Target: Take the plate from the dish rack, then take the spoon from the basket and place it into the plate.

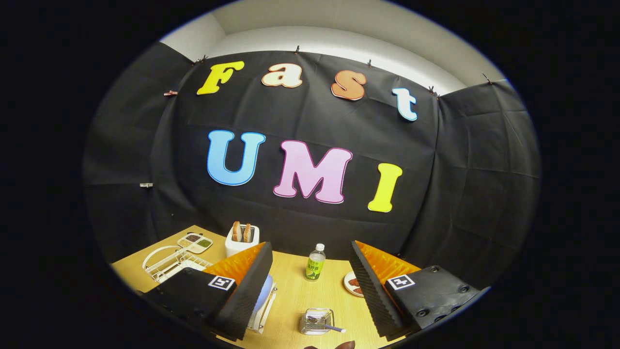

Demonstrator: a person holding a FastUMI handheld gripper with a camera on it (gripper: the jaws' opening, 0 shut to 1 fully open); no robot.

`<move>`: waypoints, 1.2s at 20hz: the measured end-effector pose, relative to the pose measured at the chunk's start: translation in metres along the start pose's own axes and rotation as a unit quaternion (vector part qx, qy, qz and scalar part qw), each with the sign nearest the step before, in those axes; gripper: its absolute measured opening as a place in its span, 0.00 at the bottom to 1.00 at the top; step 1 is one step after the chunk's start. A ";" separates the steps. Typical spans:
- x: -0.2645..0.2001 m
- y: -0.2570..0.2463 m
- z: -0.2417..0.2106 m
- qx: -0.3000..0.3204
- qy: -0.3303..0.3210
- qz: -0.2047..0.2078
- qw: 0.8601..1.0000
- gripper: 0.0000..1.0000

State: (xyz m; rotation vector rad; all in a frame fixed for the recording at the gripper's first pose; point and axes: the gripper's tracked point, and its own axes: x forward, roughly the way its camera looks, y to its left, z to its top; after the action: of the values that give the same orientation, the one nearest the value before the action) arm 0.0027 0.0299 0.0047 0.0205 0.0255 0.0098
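Note:
My gripper (310, 247) hangs above the wooden table (290, 291) with its fingers wide apart and nothing between them. A pale plate (267, 290) stands on edge in a white dish rack (264, 312), mostly hidden behind the left finger (242, 291). Between the fingers and close below lies a small clear wire basket (316, 321). A spoon (333, 328) rests in it, its handle poking out toward the right finger (373, 291).
A green-labelled bottle (315, 262) stands ahead between the fingers. A white toaster (241, 240) with bread sits at the back left, beside a seasoning tray (194, 243) and a white wire rack (170, 264). A small dish with food (351, 283) peeks from behind the right finger.

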 end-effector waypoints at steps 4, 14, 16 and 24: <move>0.006 0.009 -0.012 0.014 0.029 0.000 0.999 0.98; 0.046 0.074 -0.095 0.023 0.193 0.036 0.980 0.95; 0.056 0.087 -0.119 0.022 0.233 0.041 0.971 0.94; 0.092 0.105 -0.209 0.023 0.340 0.001 0.940 0.73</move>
State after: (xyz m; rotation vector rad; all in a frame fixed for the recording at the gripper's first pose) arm 0.0888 0.1398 -0.2045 0.0634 0.7186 0.0172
